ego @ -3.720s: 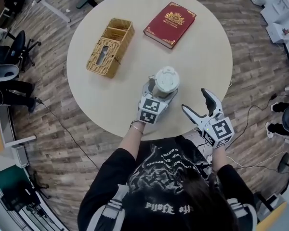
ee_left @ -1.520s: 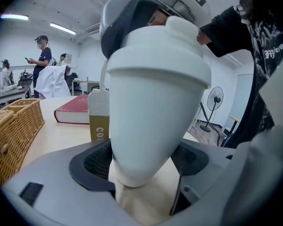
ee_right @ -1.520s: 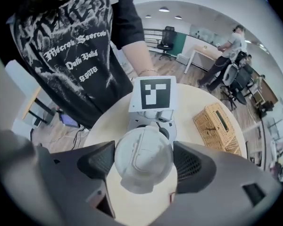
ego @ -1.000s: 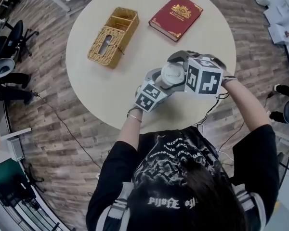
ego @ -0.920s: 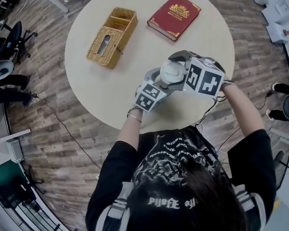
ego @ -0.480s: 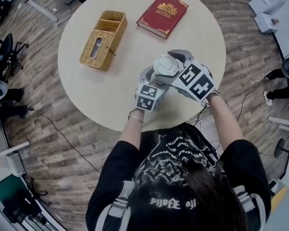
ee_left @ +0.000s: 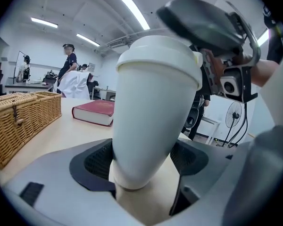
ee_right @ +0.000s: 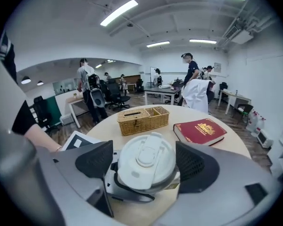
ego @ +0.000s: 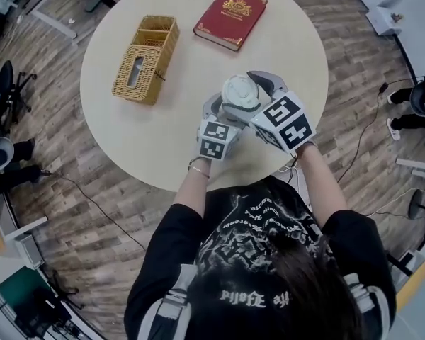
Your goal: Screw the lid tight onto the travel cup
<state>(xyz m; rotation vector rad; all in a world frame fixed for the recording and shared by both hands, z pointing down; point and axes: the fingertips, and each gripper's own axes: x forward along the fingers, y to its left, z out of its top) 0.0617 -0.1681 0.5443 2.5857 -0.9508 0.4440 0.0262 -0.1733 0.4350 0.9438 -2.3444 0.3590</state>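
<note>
A white travel cup (ee_left: 155, 107) stands upright near the front of the round table (ego: 127, 133). Its white flip-top lid (ee_right: 146, 161) sits on top. My left gripper (ego: 230, 110) is shut on the cup's lower body, a pad pressing each side (ee_left: 144, 161). From the right, my right gripper (ego: 249, 91) reaches over the cup at lid height. The lid lies between the jaws of the right gripper (ee_right: 145, 166), which are opening. A narrow gap shows beside the left pad.
A wicker basket box (ego: 145, 59) lies at the table's back left and a red book (ego: 230, 16) at the back. Both are well away from the cup. Several people and desks show in the room behind (ee_right: 191, 74).
The right gripper came from the table's front edge onto the lid, then its marker cube swung from the cup's right side round toward the person. The left gripper kept holding the cup.
</note>
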